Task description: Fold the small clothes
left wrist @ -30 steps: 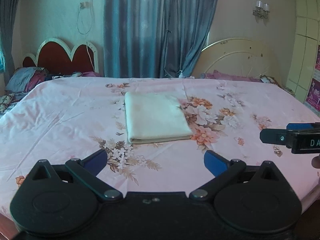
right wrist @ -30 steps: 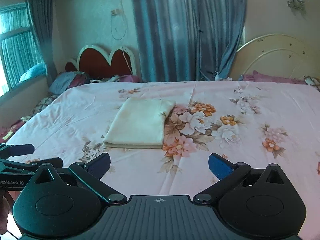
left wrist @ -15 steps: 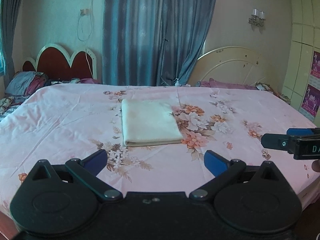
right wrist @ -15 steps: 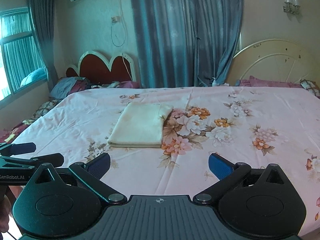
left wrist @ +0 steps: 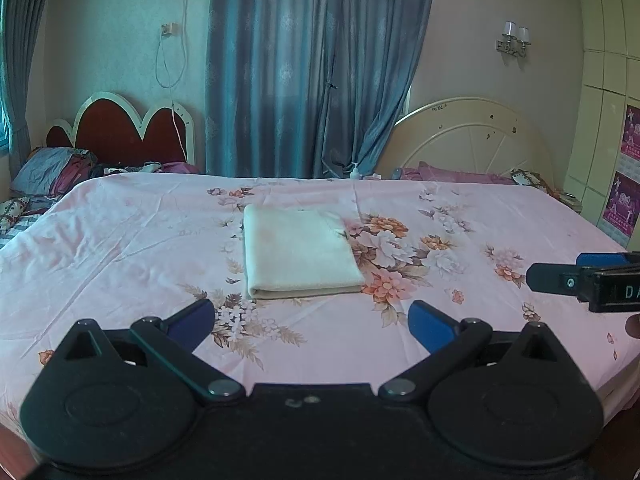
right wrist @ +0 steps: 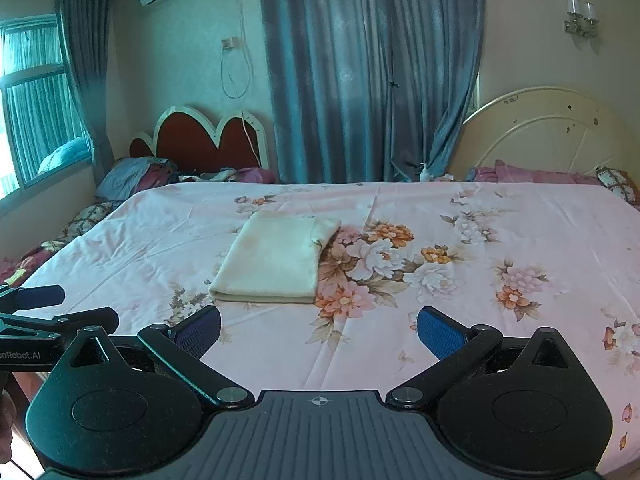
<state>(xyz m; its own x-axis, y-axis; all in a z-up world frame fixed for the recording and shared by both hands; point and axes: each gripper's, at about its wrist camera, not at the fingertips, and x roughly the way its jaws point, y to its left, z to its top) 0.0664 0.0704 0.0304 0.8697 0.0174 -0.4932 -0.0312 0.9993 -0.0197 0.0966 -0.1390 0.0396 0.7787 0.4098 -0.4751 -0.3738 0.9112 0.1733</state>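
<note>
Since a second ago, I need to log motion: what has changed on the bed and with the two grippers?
Both grippers have pulled back from the folded cream cloth, which now sits farther off in both views; more wall shows above. Nothing was taken hold of or let go. The left gripper and right gripper stay open and empty. The cloth lies folded in the same spot on the floral sheet.

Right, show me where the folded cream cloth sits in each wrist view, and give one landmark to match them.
Left wrist view: the folded cream cloth lies at centre frame on the bedsheet, beyond the open left gripper.
Right wrist view: the cloth lies left of centre, beyond the open right gripper.
Shared landmark: the orange-and-white flower cluster beside the cloth's right edge.
</note>
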